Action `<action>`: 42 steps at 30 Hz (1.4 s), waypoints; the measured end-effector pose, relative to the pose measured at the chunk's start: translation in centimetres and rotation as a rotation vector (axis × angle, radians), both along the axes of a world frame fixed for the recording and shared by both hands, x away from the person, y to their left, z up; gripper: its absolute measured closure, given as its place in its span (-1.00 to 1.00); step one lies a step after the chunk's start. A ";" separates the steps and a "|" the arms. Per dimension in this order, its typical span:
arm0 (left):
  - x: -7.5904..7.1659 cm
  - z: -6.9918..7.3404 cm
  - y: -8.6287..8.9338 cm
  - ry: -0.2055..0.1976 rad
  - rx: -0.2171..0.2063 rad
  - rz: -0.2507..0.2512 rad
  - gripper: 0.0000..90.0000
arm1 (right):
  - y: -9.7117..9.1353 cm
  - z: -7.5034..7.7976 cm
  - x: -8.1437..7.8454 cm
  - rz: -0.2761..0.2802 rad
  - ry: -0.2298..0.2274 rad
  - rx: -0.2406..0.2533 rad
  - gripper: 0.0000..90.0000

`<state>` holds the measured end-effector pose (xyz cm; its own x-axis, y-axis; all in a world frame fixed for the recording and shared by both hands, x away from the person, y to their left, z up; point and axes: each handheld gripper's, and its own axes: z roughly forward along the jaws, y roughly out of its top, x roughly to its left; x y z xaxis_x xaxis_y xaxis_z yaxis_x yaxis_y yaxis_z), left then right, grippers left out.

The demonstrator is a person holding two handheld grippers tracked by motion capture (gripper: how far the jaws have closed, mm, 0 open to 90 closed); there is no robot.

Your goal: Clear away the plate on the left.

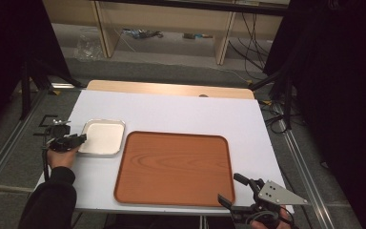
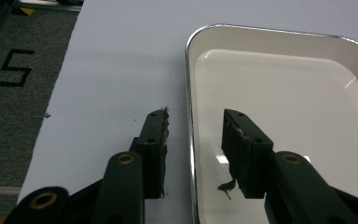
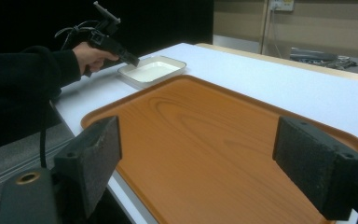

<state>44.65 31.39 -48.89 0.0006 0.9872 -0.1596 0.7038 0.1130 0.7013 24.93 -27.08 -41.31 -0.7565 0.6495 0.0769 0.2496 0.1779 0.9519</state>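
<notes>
Left gripper [image 2: 193,140]: jaws part-open, straddling white tray's [image 2: 279,42] near rim, one jaw outside, one inside, pads not yet pressing. Grasp not made; lifting left. Right gripper [image 1: 240,191]: wide open, empty, at wooden tray's [image 1: 171,167] 5 o'clock corner. White tray sits at wooden tray's 10 o'clock, near table's [image 1: 181,109] left edge; open room at 12 o'clock.

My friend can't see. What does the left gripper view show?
The left gripper straddles the left rim of a white tray, one of its black fingers outside it and one inside, not yet pinching. The tray sits on a white table.
</notes>
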 end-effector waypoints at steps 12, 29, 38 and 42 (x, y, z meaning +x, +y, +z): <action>1.0 -0.4 0.3 0.023 -0.016 -0.033 0.73 | 0.0 0.0 0.0 0.001 0.000 -0.002 -0.63; 0.6 0.1 1.0 -0.035 -0.193 0.014 0.96 | 0.0 0.0 0.0 -0.005 -0.008 0.005 -0.62; 0.2 0.6 1.3 -0.070 -0.215 0.042 0.96 | 0.0 0.0 0.0 -0.008 -0.013 0.004 -0.63; 0.1 1.0 1.6 -0.100 -0.258 0.052 0.96 | 0.0 0.0 0.0 0.002 0.001 -0.002 -0.63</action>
<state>44.73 33.00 -47.85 -0.0209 0.9131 -0.4072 0.6209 0.3310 0.7105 24.94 -27.08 -41.31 -0.7574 0.6485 0.0762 0.2498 0.1800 0.9514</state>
